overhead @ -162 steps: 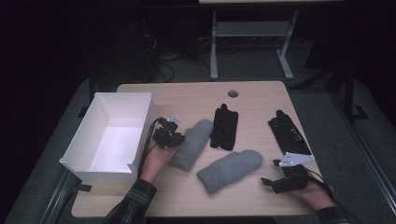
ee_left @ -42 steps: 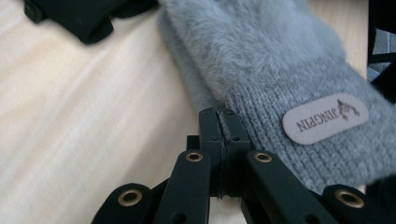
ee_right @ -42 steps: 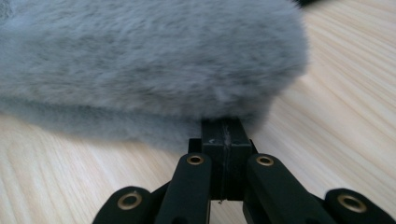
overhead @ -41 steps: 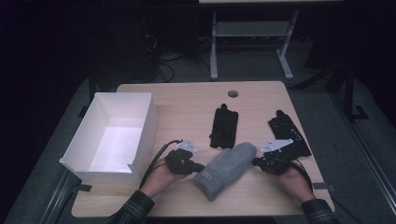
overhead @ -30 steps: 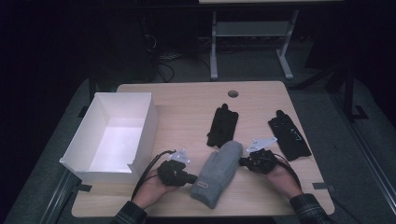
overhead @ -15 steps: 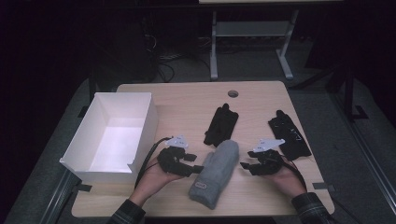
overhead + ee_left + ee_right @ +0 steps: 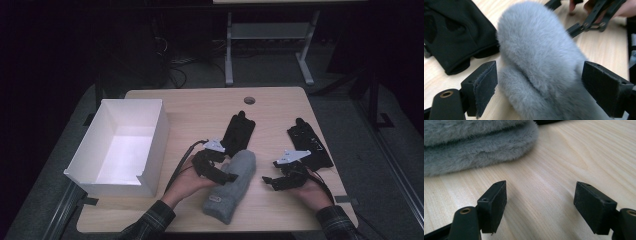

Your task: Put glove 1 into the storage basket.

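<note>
You have the grey fleece mittens (image 7: 231, 186) stacked one on the other near the front edge of the bench (image 7: 200, 105), about midway along it, cuff end toward you and tips pointing at the far edge. Your left gripper (image 7: 226, 176) sits at the stack's left flank with its jaws spread wide either side of the fuzzy pile, as the left gripper view shows, not yet pinching. Your right gripper (image 7: 270, 181) rests on bare wood just to the right of the stack, apart from it, jaws also wide and holding nothing. This looks like the grasp step for moving the pair, probably toward the white box (image 7: 120, 145) at the left edge. Next, you should close the left jaws across both layers so the pair lifts together; the fleece is soft and thick, so bite deep rather than at the nap. One black glove (image 7: 239, 132) lies just beyond the tips, touching or nearly so, another black glove (image 7: 309, 144) toward the right edge; keep clear of both.
</note>
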{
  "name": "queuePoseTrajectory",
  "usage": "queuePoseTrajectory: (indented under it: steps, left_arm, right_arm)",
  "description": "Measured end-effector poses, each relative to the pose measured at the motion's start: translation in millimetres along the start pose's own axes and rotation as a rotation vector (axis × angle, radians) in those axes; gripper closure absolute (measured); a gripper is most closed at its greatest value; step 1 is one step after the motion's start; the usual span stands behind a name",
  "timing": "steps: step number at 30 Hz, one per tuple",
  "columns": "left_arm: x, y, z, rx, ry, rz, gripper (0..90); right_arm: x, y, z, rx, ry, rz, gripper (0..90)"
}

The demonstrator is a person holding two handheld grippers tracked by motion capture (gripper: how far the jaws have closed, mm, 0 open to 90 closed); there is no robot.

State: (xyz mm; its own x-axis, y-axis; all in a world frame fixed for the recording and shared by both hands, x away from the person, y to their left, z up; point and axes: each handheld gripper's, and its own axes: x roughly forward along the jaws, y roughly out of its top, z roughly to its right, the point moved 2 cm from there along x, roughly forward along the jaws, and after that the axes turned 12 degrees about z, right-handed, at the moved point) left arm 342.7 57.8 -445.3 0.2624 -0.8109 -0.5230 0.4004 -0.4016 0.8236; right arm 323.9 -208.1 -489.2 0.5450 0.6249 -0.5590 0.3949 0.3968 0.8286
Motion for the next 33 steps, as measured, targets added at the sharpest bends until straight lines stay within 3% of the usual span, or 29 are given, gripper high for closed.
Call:
queuePoseTrajectory:
  steps: [7,9,16,20,25,29,33]
  left_arm:
    - [16.3,-10.8,-1.2,0.009,0.015,-0.037,12.8]
    - [20.4,-14.1,-1.4,0.025,0.007,-0.057,12.7]
    - [30.3,-18.5,0.8,0.021,-0.003,-0.100,12.8]
    - [32.8,-20.0,1.9,0.004,-0.009,-0.091,12.8]
    - [33.3,-20.2,2.9,0.017,-0.015,-0.101,13.8]
    - [32.2,-19.2,5.1,0.018,-0.041,-0.107,23.3]
    - [31.4,-18.5,6.5,0.000,-0.080,-0.119,39.0]
  right_arm:
    - [-0.1,-0.9,-0.3,0.007,0.003,0.004,25.1]
    - [-0.1,-1.1,-0.4,0.007,0.004,0.005,24.8]
    - [1.3,-2.3,-1.1,-0.002,0.015,0.020,21.5]
    - [2.7,-4.5,-1.8,-0.013,0.024,0.038,16.8]
    - [3.2,-5.3,-2.1,-0.017,0.027,0.045,15.7]
    - [3.2,-5.3,-2.4,-0.014,0.028,0.043,15.3]
    - [3.2,-5.3,-2.4,-0.015,0.028,0.043,15.3]
